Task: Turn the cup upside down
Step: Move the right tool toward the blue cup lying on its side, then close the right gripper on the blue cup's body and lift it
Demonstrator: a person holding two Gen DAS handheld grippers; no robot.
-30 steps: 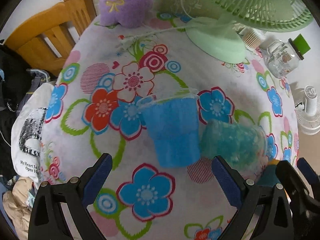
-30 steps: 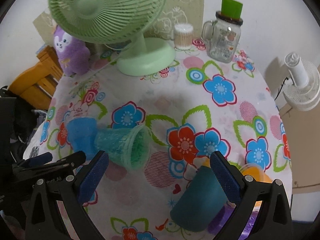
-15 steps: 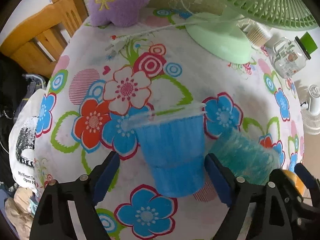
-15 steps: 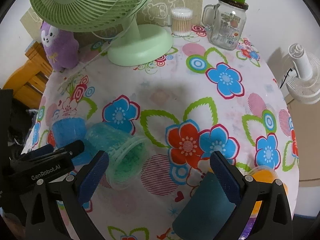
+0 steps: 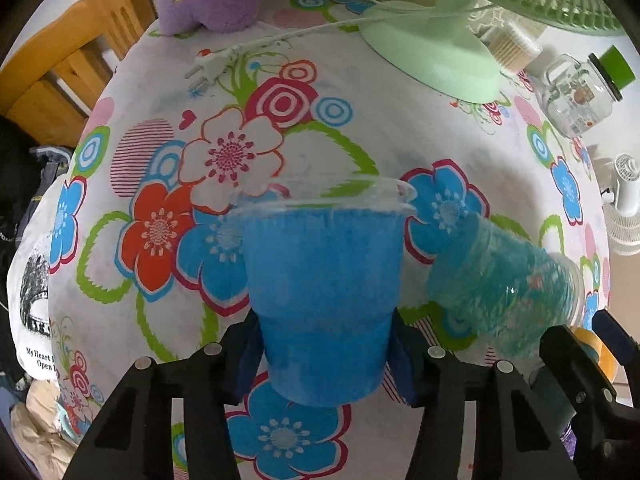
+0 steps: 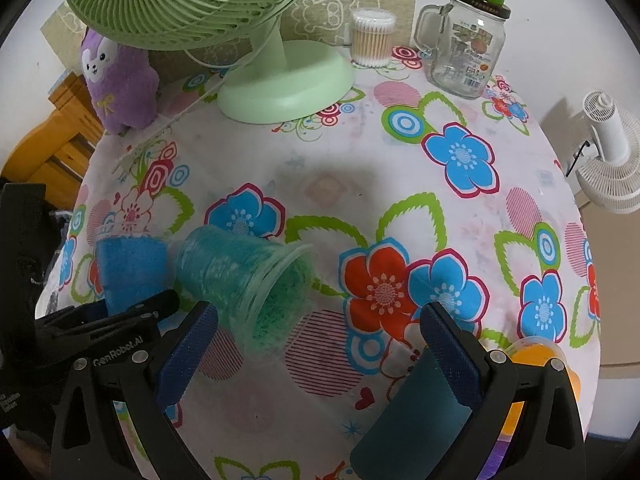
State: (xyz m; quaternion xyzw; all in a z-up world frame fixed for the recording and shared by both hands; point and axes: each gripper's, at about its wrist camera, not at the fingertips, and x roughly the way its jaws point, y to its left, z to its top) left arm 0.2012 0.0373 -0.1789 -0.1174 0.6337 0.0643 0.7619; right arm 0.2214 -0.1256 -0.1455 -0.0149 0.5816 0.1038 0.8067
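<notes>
1. The counter (image 6: 460,92), under a flowered cloth, carries everything. I place each thing from the green fan (image 6: 280,88) at the counter's far side.
2. The blue cup (image 5: 320,300) stands upright, rim up, on the near-left part of the counter, well forward of the fan's base. It is the task's thing.
3. A green cup (image 6: 248,276) lies on its side just right of the blue cup, mouth turned away from the fan. I cannot tell whether the two touch.
4. The left tool (image 5: 322,354) has closed to a narrow gap: its blue pads press the lower wall of the blue cup on both sides, near the cup's base.
5. The right tool (image 6: 316,356) hangs wide and holds nothing, nearer than the green cup. A dark teal cup and an orange one sit behind its right finger.
6. The step, as I judge it, is to lift and invert the blue cup. Thin plastic likely dents, so squeeze only enough to hold. Lift before rolling the wrist, so the rim clears the cloth and the green cup.
7. Set it down rim-flat on bare cloth, then open.
</notes>
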